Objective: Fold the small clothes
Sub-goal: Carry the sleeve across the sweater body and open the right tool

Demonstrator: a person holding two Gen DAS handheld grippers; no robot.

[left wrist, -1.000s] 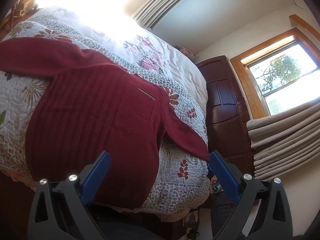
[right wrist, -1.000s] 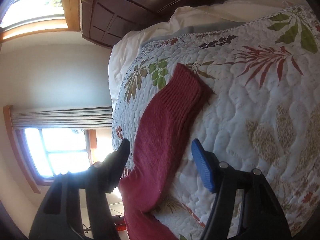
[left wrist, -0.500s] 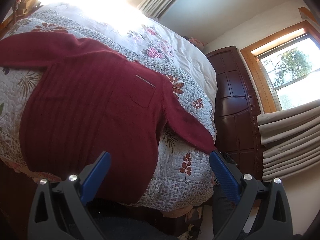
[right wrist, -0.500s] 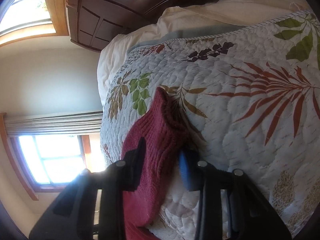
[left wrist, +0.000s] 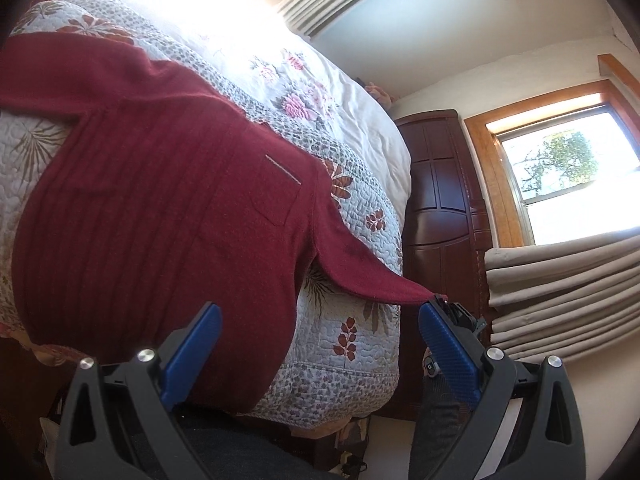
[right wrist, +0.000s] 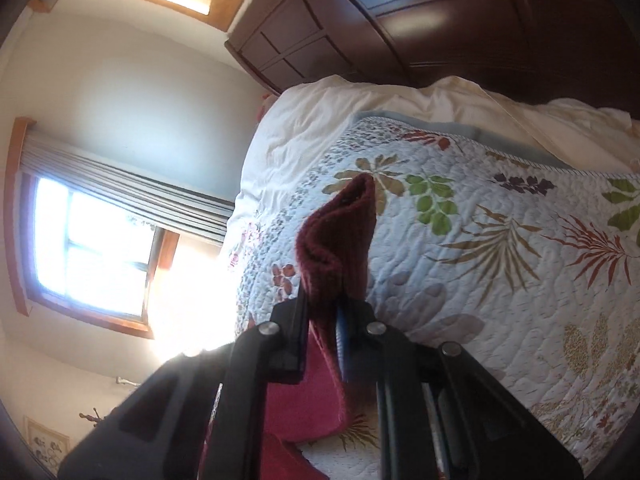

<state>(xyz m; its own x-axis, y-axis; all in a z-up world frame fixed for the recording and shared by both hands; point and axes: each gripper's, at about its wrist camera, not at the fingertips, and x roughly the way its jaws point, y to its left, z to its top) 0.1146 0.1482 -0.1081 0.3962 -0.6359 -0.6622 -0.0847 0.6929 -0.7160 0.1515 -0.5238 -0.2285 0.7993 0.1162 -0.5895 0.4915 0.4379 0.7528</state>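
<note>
My left gripper (left wrist: 320,340) hangs just off the foot edge of the bed (left wrist: 352,376), its blue pads (left wrist: 192,354) spread wide with nothing between them. Below them a dark patch of cloth fills the bottom of the view; I cannot tell what it is. Past my left pads lies the red sweater (left wrist: 160,216), spread flat on the bed's quilt (left wrist: 372,216), ribbed body toward me, its hem draped over the bed's edge and partly hidden behind my finger. One sleeve (left wrist: 368,276) runs off the sweater toward the bed's side, lifted clear of the quilt; its end vanishes behind my own right-hand pad, so from this view the grasp itself is hidden. The opposite sleeve (left wrist: 60,68) reaches toward the far corner of the bed and is cut off by the frame edge.

My right gripper (right wrist: 324,312) is pinched tight on that lifted sleeve's cuff (right wrist: 340,240) (only a sliver of blue pad shows beside the knit). The cuff stands up above the quilt, its mouth gaping open; the cloth below my fingers is blurred and half in shadow. Beyond the sweater, the bed's pale sheet (right wrist: 360,108) is rumpled against the dark headboard (right wrist: 440,20). The window (right wrist: 88,248) beyond the bed is blown out by glare.
</note>
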